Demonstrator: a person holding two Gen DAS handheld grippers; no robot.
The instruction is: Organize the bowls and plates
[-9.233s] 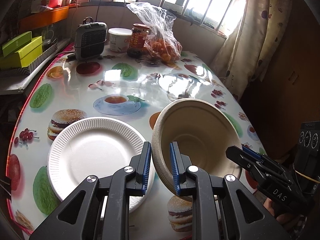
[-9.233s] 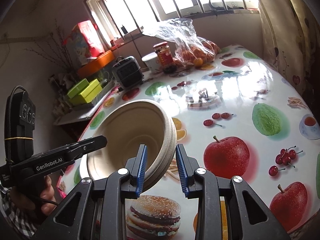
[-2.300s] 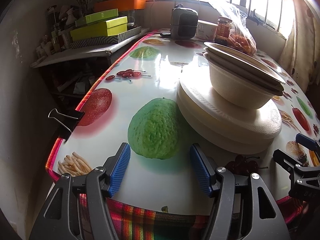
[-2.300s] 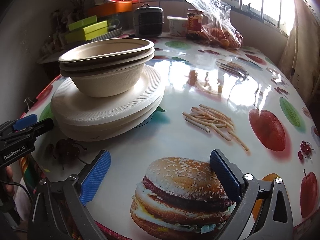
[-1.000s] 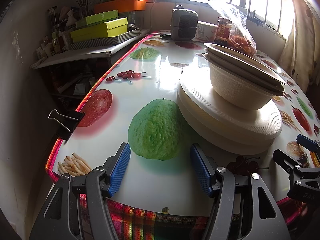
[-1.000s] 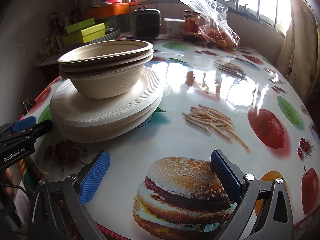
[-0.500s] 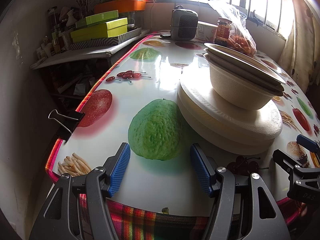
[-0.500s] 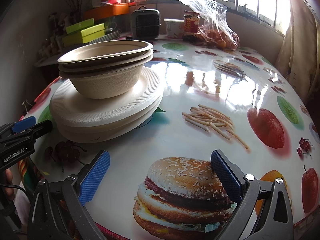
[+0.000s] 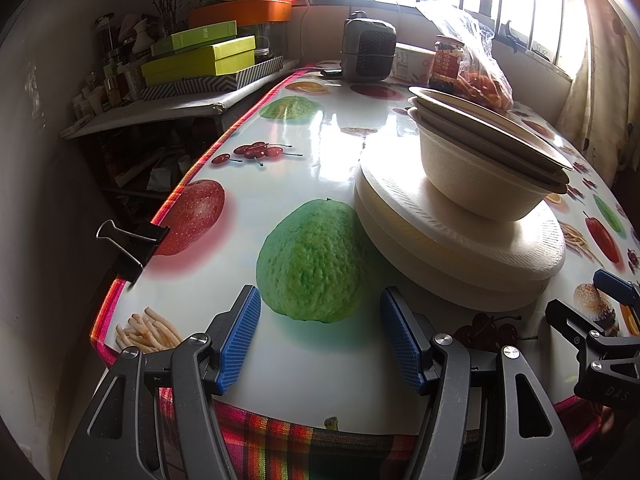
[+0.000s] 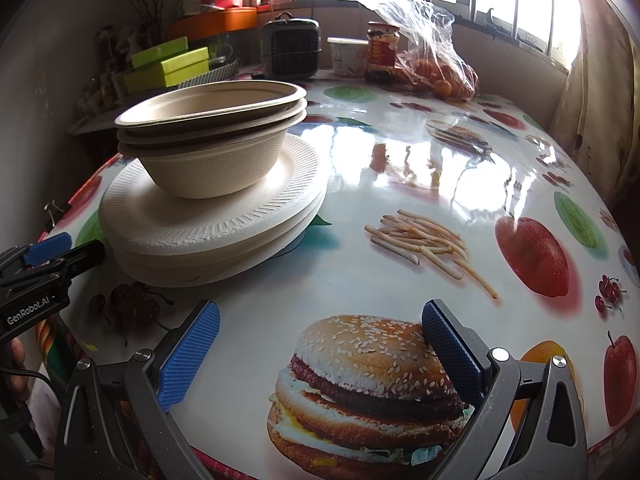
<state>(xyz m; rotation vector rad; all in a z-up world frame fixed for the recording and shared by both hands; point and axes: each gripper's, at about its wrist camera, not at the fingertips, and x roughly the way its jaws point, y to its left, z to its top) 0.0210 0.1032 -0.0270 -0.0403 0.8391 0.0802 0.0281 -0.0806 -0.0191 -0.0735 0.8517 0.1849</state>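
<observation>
Sunlit windows back a glossy bench [image 10: 400, 280] where nested bowls [image 10: 212, 152] sit on stacked plates [image 10: 208, 232], ahead-left of the right hand-held gripper [image 10: 320, 344] and ahead-right of the left hand-held gripper [image 9: 320, 332]; both are spread and empty (sorting looks finished).

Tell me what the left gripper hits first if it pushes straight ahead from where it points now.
Probably nothing: the left gripper is open over bare tablecloth. The plates lie right of its line; depth is uncertain.
</observation>
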